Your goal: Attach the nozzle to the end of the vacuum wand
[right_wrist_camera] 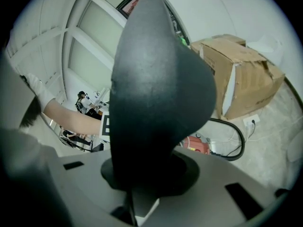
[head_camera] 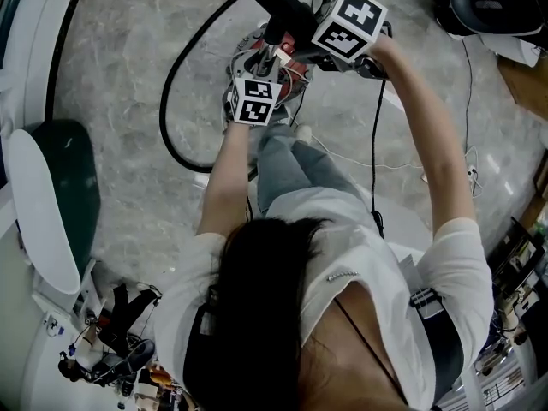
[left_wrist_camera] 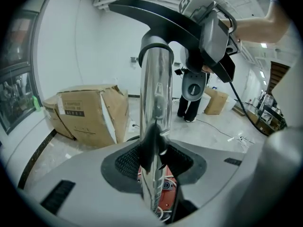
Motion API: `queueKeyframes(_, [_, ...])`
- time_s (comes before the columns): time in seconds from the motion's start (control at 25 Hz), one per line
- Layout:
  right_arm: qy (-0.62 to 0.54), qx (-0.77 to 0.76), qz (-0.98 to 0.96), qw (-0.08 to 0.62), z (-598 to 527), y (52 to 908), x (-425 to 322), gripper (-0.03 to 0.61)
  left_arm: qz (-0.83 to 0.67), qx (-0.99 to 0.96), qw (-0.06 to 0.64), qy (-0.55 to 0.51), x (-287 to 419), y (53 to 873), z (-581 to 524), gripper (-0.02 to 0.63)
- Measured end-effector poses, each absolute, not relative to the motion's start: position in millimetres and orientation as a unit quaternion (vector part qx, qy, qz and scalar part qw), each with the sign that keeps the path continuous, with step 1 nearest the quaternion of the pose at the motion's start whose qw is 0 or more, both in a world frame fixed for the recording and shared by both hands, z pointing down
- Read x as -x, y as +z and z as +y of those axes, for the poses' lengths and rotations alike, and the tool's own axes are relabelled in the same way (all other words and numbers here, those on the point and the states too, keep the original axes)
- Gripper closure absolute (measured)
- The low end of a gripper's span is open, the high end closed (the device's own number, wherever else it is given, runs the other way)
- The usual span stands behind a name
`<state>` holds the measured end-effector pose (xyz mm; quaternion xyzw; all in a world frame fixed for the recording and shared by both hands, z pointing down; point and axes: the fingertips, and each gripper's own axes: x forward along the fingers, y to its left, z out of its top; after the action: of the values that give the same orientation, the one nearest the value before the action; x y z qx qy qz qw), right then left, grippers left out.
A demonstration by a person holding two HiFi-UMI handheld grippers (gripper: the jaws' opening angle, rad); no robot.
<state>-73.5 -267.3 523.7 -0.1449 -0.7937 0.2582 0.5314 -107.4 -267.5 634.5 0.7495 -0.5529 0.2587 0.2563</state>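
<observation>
1 wand (left_wrist_camera: 156,98) in left hand-held gripper (left_wrist_camera: 154,183), nozzle (right_wrist_camera: 158,93) in right hand-held gripper (right_wrist_camera: 142,183)

1. Vacuum wand (left_wrist_camera: 156,117): a shiny chrome tube, standing upright through the centre of the left gripper view.
2. Nozzle (left_wrist_camera: 163,20): black, broad, flattened head at upper centre, its round collar over the wand's top end.

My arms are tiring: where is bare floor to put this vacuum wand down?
Bare marble floor lies between the black hose and the green and white object at left. Right of the person's arm, cables cross it; bottom left is crowded with gear.
</observation>
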Motion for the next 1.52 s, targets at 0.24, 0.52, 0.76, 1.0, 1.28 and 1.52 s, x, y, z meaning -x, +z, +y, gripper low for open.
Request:
queueKeyframes(0.24, [0.210,0.134,-0.804,0.540,-270,521,78,0.488,-0.555,-0.747,0.250,0.268,110,634,-271,0.471])
queueKeyframes(0.52, [0.181,0.106,-0.816,0.538,-263,520,82,0.488,-0.554,-0.743,0.247,0.282,108,638,-270,0.471])
queueKeyframes(0.76, [0.187,0.066,-0.829,0.523,-256,520,84,0.488,-0.563,-0.738,0.253,0.274,107,638,-269,0.473])
queueKeyframes(1.0, [0.200,0.035,-0.841,0.501,-250,528,89,0.488,-0.564,-0.737,0.257,0.271,108,641,-271,0.474])
queueKeyframes(1.28, [0.213,0.023,-0.839,0.500,-247,531,88,0.488,-0.561,-0.736,0.261,0.275,107,643,-270,0.474])
queueKeyframes(1.52, [0.227,0.015,-0.841,0.491,-250,535,87,0.486,-0.556,-0.739,0.260,0.279,105,647,-271,0.474])
